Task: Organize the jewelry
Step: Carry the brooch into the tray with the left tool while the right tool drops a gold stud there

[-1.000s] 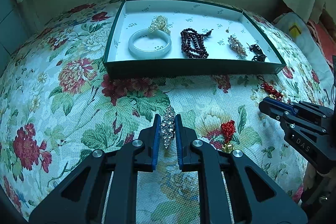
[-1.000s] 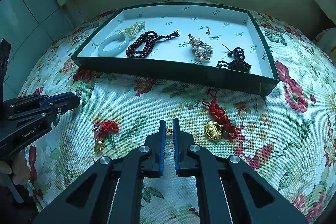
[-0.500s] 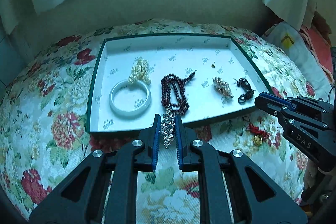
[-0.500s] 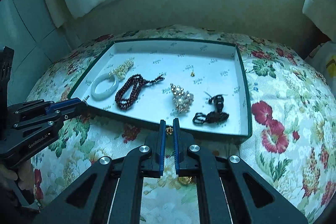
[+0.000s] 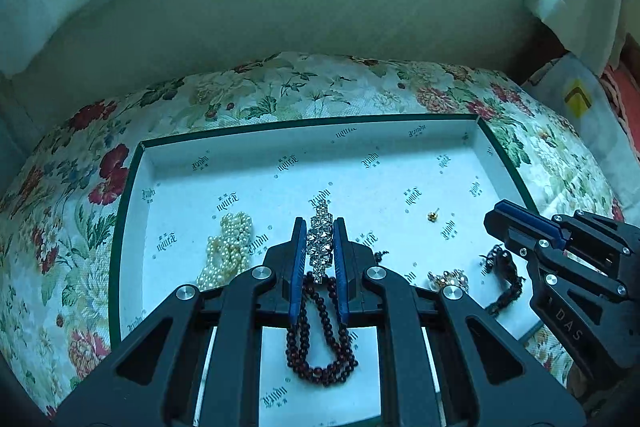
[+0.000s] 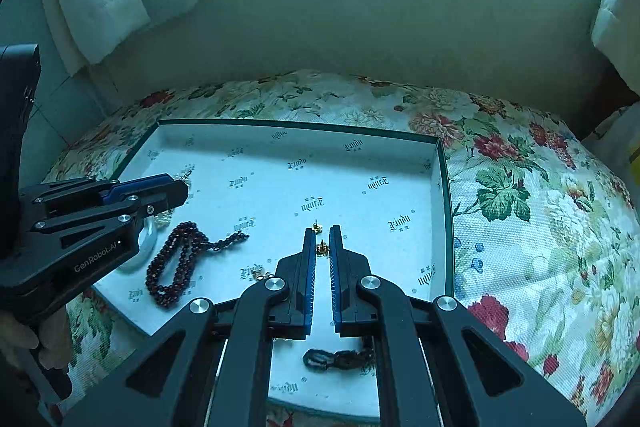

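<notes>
Left gripper (image 5: 319,259) clamped on a rhinestone brooch (image 5: 320,239) above the dark red bead strand (image 5: 320,347), right gripper (image 6: 321,247) pinching a small gold earring (image 6: 321,247), both over the white-lined tray (image 5: 132,227), pearl strand (image 5: 228,251) and loose gold stud (image 5: 433,215) farther in, floral cloth (image 6: 540,207) beyond.

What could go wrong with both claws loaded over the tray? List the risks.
1. The rhinestone piece in the left claw hangs above the dark red bead strand; dropped here, they may tangle.
2. The tiny gold earring in the right claw is barely pinched and could slip out.
3. Released carelessly, it could bounce off the tray onto the patterned cloth.
</notes>
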{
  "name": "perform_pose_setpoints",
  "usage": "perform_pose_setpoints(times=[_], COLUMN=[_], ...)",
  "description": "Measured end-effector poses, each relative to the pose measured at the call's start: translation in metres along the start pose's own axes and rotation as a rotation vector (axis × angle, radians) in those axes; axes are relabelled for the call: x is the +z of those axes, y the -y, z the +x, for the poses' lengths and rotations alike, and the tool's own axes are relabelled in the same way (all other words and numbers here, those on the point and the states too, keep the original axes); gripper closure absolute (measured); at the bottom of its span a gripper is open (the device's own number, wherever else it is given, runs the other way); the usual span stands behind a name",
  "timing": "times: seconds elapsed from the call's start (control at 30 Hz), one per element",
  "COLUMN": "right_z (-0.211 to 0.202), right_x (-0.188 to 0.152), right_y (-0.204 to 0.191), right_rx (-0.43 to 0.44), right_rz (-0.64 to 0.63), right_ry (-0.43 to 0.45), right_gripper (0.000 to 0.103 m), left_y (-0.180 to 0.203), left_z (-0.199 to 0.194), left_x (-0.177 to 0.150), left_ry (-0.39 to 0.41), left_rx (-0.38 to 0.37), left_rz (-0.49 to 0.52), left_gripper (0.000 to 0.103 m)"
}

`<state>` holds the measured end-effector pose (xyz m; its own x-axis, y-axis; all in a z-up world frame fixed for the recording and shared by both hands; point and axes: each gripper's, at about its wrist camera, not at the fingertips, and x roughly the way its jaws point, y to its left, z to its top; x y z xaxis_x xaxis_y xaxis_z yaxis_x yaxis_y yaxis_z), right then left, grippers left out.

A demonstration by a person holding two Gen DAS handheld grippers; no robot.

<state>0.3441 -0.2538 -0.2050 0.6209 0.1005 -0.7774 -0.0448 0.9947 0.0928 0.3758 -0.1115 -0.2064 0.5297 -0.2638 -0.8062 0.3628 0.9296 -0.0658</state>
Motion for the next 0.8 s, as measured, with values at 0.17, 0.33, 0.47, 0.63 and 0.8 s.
perform_pose_setpoints(times=[0.17, 0.33, 0.47, 0.63, 0.8], right_z=[0.025, 0.034, 0.035, 0.036, 0.034], right_x=[0.003, 0.005, 0.005, 0.005, 0.003], right_y=[0.009, 0.012, 0.013, 0.015, 0.015], right_rx=[-0.006, 0.008, 0.012, 0.017, 0.019], right_rz=[0.009, 0.019, 0.039, 0.046, 0.053], right_ry=[-0.040, -0.061, -0.063, -0.065, -0.064], right_gripper=[0.096, 0.096, 0.096, 0.094, 0.094], left_y=[-0.001, -0.001, -0.002, -0.002, -0.002], left_z=[0.025, 0.040, 0.043, 0.042, 0.038], left_x=[0.003, 0.000, 0.000, 0.001, 0.001], left_ry=[-0.042, -0.076, -0.079, -0.077, -0.060], left_rx=[0.029, 0.043, 0.043, 0.044, 0.044], left_rz=[0.006, 0.013, 0.008, 0.006, 0.002], left_gripper=[0.090, 0.090, 0.089, 0.082, 0.068])
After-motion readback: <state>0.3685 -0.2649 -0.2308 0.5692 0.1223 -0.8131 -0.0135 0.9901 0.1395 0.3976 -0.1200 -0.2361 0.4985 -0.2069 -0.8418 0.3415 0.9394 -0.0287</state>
